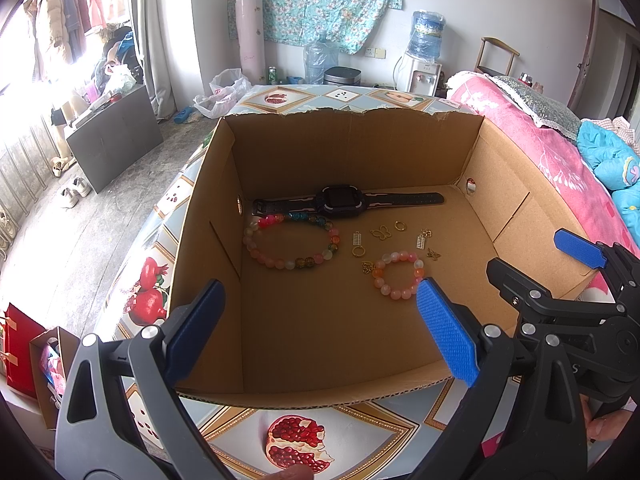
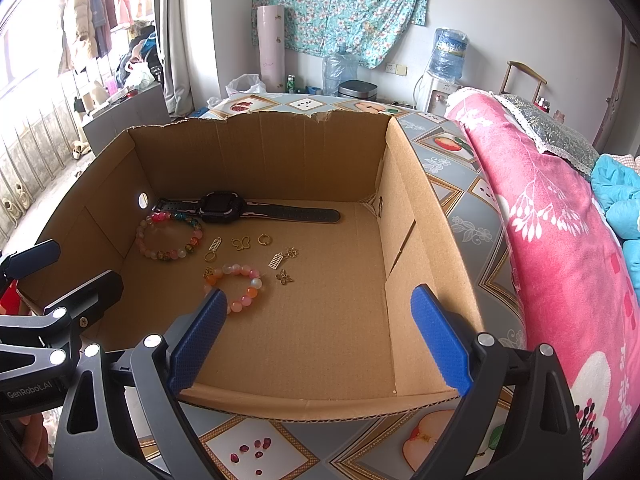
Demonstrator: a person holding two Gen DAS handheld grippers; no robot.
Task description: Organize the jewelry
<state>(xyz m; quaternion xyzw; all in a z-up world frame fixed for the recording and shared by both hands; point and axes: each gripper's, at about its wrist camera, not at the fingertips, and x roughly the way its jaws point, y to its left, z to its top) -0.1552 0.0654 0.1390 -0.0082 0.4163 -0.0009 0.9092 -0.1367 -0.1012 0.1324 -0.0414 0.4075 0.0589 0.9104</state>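
Jewelry lies loose on the floor of an open cardboard box [image 1: 360,152], which sits on a counter [image 1: 224,432] covered with a glossy cloth printed with pomegranates and apples in gold diamond frames. Beyond the box, a floral turquoise cloth [image 2: 340,4] hangs on the white wall, with a water dispenser [image 2: 444,76] and a spare water bottle below it; coats hang by the bright window off to the box's left side, and a pink flowered blanket [image 2: 560,240] covers a bed just beside the box's right wall. Inside the box, a black watch [image 1: 344,200] stretches flat along the far wall. Touching its strap on the near side is a large bead bracelet [image 1: 292,242] in pink, green and amber. Nearer the box's middle lies a small bead bracelet [image 2: 236,284] in orange and pink, with several small gold charms [image 2: 260,252] scattered between it and the watch. The left claw [image 1: 320,332] hangs over the box's near edge with its blue pads spread wide and nothing between them. The right claw [image 2: 316,340] is likewise spread wide and empty over the near edge, its left pad overlapping the small bracelet in view.
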